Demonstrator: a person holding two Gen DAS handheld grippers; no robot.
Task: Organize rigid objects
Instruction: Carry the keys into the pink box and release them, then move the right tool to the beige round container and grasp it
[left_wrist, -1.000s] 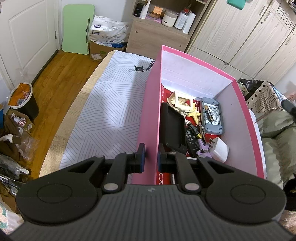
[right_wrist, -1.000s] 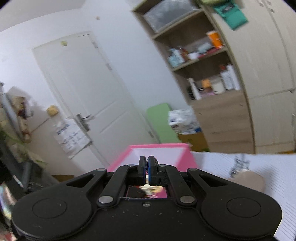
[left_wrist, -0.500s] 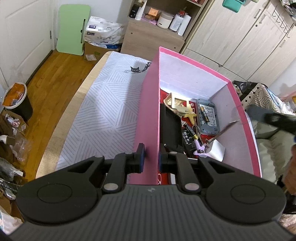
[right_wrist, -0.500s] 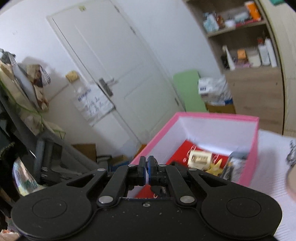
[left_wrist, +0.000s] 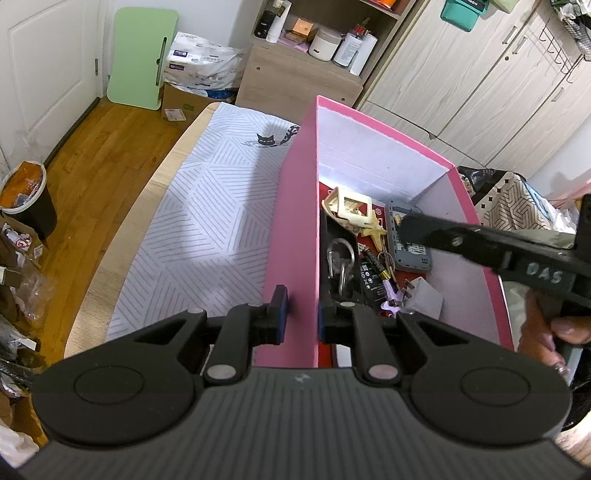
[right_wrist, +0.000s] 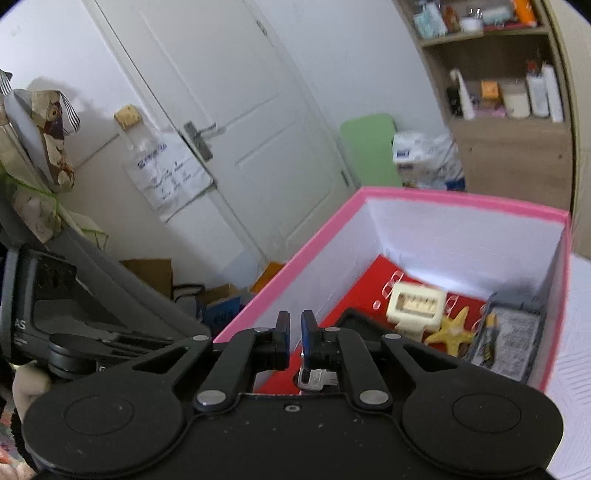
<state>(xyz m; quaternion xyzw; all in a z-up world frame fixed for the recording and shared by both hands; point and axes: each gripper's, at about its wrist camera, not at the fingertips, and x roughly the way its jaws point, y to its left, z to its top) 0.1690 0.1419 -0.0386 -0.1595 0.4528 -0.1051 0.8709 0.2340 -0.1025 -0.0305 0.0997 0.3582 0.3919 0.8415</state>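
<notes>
The pink box (left_wrist: 291, 236) sits on the striped cloth (left_wrist: 207, 221), full of bits. Left gripper (left_wrist: 299, 314) pinches the box's near wall, while the right gripper (right_wrist: 293, 332) hovers over the box, jaws opening, nothing between them

box floor (right_wrist: 373, 295) partly hidden, shelf items (right_wrist: 517, 98) blurred

L gripper (left_wrist: 299, 314) sits low-centre of its own view, pointing steeply down, fingers (left_wrist: 277, 310) clamped on either side of a thin pink wall. R gripper (right_wrist: 293, 334) low-centre in its view, jaws opening, nothing between them. A hand (left_wrist: 554, 328) at right edge grips its handle.
</notes>
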